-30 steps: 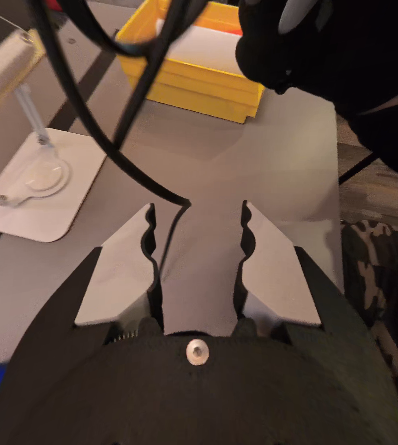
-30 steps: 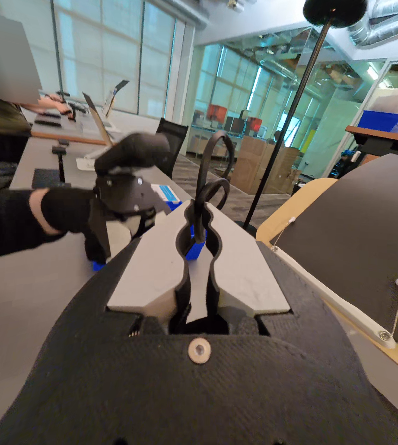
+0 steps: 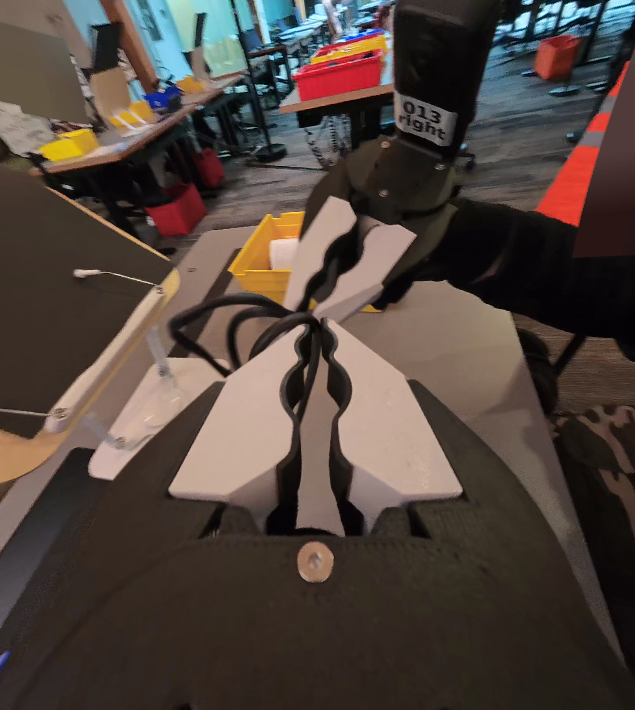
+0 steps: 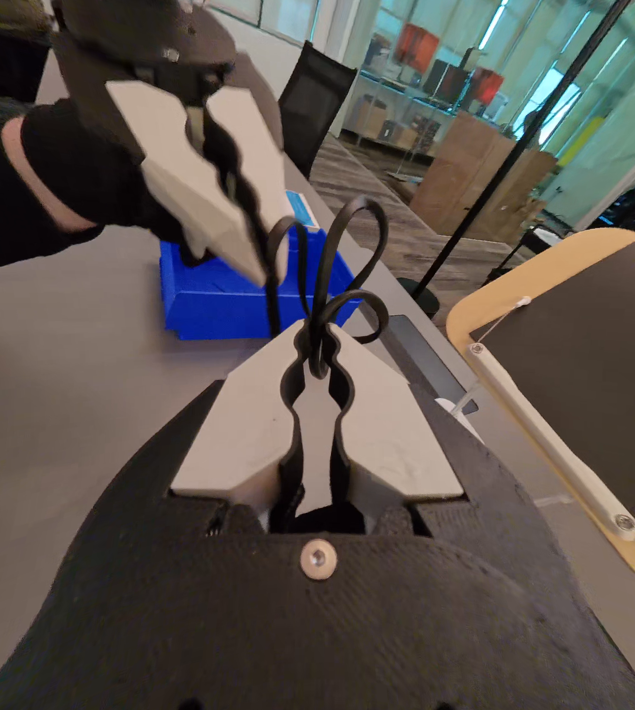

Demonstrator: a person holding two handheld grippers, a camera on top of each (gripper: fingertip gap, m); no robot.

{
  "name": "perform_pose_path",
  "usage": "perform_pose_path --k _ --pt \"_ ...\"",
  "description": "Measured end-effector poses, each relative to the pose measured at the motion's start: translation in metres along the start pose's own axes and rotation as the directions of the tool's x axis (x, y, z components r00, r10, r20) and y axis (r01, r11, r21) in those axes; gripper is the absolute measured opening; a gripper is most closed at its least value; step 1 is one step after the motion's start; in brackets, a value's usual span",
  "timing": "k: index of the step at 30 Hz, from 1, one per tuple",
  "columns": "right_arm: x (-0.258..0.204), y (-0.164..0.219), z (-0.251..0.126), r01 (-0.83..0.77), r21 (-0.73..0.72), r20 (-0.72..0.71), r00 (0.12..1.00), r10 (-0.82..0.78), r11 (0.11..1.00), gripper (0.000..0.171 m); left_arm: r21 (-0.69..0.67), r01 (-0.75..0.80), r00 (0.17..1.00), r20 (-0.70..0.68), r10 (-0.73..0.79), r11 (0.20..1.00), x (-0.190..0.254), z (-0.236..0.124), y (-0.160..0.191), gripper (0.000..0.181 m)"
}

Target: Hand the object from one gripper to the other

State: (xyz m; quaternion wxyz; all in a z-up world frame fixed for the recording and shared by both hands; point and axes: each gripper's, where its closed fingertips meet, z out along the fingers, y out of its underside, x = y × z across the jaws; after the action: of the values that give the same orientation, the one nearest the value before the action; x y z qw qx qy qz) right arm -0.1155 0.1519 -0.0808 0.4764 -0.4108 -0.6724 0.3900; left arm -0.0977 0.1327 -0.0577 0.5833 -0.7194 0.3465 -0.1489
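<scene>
Left wrist view: we noted both left tongs [image 3: 317, 326] and right tongs [image 4: 317, 332] clamped on the looped black cable [image 4: 346, 246] above the surface [image 4: 58, 384], mid-handover, so neither dropped it.

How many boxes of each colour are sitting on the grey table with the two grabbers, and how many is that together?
Yellow box: 1
Blue box: 1
Total on the grey table: 2

Other boxes on far tables are too blurry to count. Both the left gripper and the right gripper have their fingers shut on the black cord.
</scene>
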Motion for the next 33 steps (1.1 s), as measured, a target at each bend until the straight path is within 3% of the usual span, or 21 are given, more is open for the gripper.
perform_pose_path --k 7,12,15,18,28,29,30,33 --pt "-0.012 -0.002 0.005 0.005 -0.009 0.046 0.999 -0.005 1.000 0.003 -0.054 -0.076 0.980 0.180 0.085 0.996 -0.020 -0.003 0.000 0.002" --pt "-0.011 -0.004 0.004 0.007 0.016 0.042 0.999 -0.008 1.000 0.002 -0.077 -0.105 0.979 0.168 0.117 0.991 -0.018 -0.001 0.004 0.006" --pt "-0.011 -0.008 0.002 0.004 0.036 0.039 0.999 -0.005 0.999 0.004 -0.159 -0.110 0.975 0.173 0.137 0.981 -0.019 0.002 0.016 0.007" --pt "-0.008 -0.010 0.003 0.032 0.029 0.000 0.999 -0.033 0.999 0.003 -0.106 -0.033 0.984 0.173 0.052 0.994 -0.021 0.007 0.015 0.005" --pt "-0.005 -0.023 0.001 0.157 0.012 -0.103 0.983 -0.155 0.988 0.003 0.111 0.259 0.966 -0.054 -0.254 0.960 -0.019 0.000 0.002 0.008" --pt "-0.005 -0.026 0.000 0.144 0.034 -0.102 0.985 -0.140 0.989 0.003 0.136 0.288 0.956 -0.098 -0.277 0.948 -0.018 -0.003 -0.002 0.012" --pt "-0.005 -0.029 -0.001 0.123 0.058 -0.100 0.988 -0.117 0.991 0.002 0.161 0.322 0.941 -0.162 -0.297 0.933 -0.013 -0.006 -0.007 0.028" --pt "-0.004 -0.032 -0.004 0.083 0.099 -0.081 0.994 -0.075 0.992 0.003 0.190 0.364 0.923 -0.206 -0.325 0.912 -0.012 -0.008 -0.012 0.028"
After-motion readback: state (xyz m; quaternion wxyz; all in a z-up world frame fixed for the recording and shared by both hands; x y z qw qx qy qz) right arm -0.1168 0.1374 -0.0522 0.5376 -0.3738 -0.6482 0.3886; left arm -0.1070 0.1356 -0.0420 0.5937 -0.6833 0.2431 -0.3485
